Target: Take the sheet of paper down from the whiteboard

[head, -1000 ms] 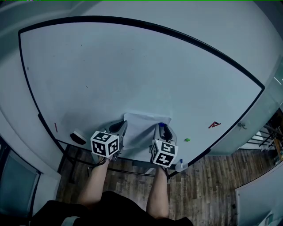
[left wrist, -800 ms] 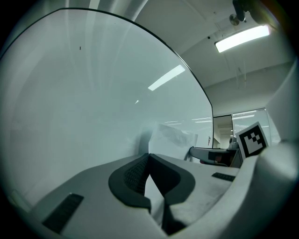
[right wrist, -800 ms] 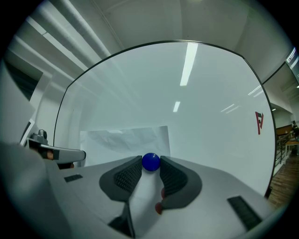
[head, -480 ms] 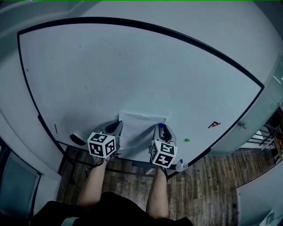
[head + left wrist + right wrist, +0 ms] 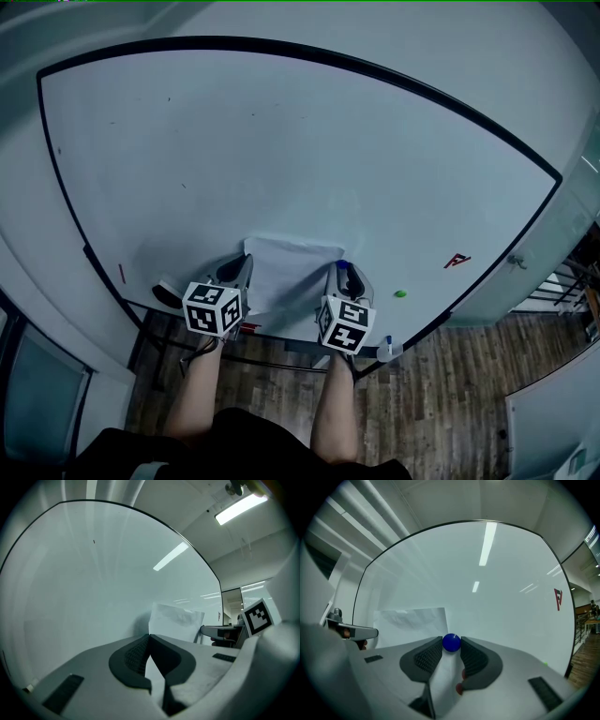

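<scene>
The white sheet of paper (image 5: 292,270) lies against the lower part of the whiteboard (image 5: 281,150). My left gripper (image 5: 246,262) is shut on the sheet's left edge, and in the left gripper view the paper (image 5: 176,620) runs out from between the closed jaws of that gripper (image 5: 149,638). My right gripper (image 5: 343,270) is shut on a round blue magnet (image 5: 342,266). In the right gripper view the magnet (image 5: 451,642) sits between the pads just right of the sheet's (image 5: 410,619) right edge.
An eraser (image 5: 167,292) rests at the board's lower left. A green magnet (image 5: 400,293) and a red mark (image 5: 457,261) are on the board to the right. A small bottle (image 5: 386,349) stands by the tray's right end. Wooden floor (image 5: 450,403) lies below.
The sheet and my left gripper have shifted left along the board. The right gripper has stayed in place with the blue magnet.
</scene>
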`<state>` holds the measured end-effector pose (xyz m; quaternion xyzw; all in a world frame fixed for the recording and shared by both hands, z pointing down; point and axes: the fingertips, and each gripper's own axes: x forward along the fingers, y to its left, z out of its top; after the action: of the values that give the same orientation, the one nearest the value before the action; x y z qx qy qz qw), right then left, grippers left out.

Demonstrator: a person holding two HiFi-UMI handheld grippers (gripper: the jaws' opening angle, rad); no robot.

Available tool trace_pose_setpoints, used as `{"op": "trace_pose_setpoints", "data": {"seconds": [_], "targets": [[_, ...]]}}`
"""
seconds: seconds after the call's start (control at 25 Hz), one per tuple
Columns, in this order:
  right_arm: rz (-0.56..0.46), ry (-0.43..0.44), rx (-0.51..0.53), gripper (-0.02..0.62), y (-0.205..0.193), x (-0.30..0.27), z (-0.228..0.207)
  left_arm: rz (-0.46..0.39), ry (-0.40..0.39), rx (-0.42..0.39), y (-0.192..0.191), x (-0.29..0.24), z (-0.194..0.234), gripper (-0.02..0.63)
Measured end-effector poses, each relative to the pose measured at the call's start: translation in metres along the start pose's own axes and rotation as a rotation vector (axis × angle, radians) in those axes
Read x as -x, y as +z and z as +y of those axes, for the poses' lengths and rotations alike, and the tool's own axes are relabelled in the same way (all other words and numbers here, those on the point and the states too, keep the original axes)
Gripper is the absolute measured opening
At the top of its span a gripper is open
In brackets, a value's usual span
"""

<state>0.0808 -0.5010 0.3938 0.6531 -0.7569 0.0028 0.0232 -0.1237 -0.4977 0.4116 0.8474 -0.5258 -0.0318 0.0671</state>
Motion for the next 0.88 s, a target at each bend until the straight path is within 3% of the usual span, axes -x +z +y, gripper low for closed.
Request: {"op": "trace_pose_setpoints", "data": {"seconds": [0.32, 0.88], "targets": [[0.004, -0.011, 0.003, 0.133, -0.004, 0.0, 0.001, 0.011, 0.069, -0.002, -0.004, 0.016, 0.024, 0.02], [-0.021, -0.01, -0.022, 0.138, -0.001, 0.003, 0.003, 0.038, 0.047, -0.036, -0.008, 0.025, 0.018, 0.021]]}}
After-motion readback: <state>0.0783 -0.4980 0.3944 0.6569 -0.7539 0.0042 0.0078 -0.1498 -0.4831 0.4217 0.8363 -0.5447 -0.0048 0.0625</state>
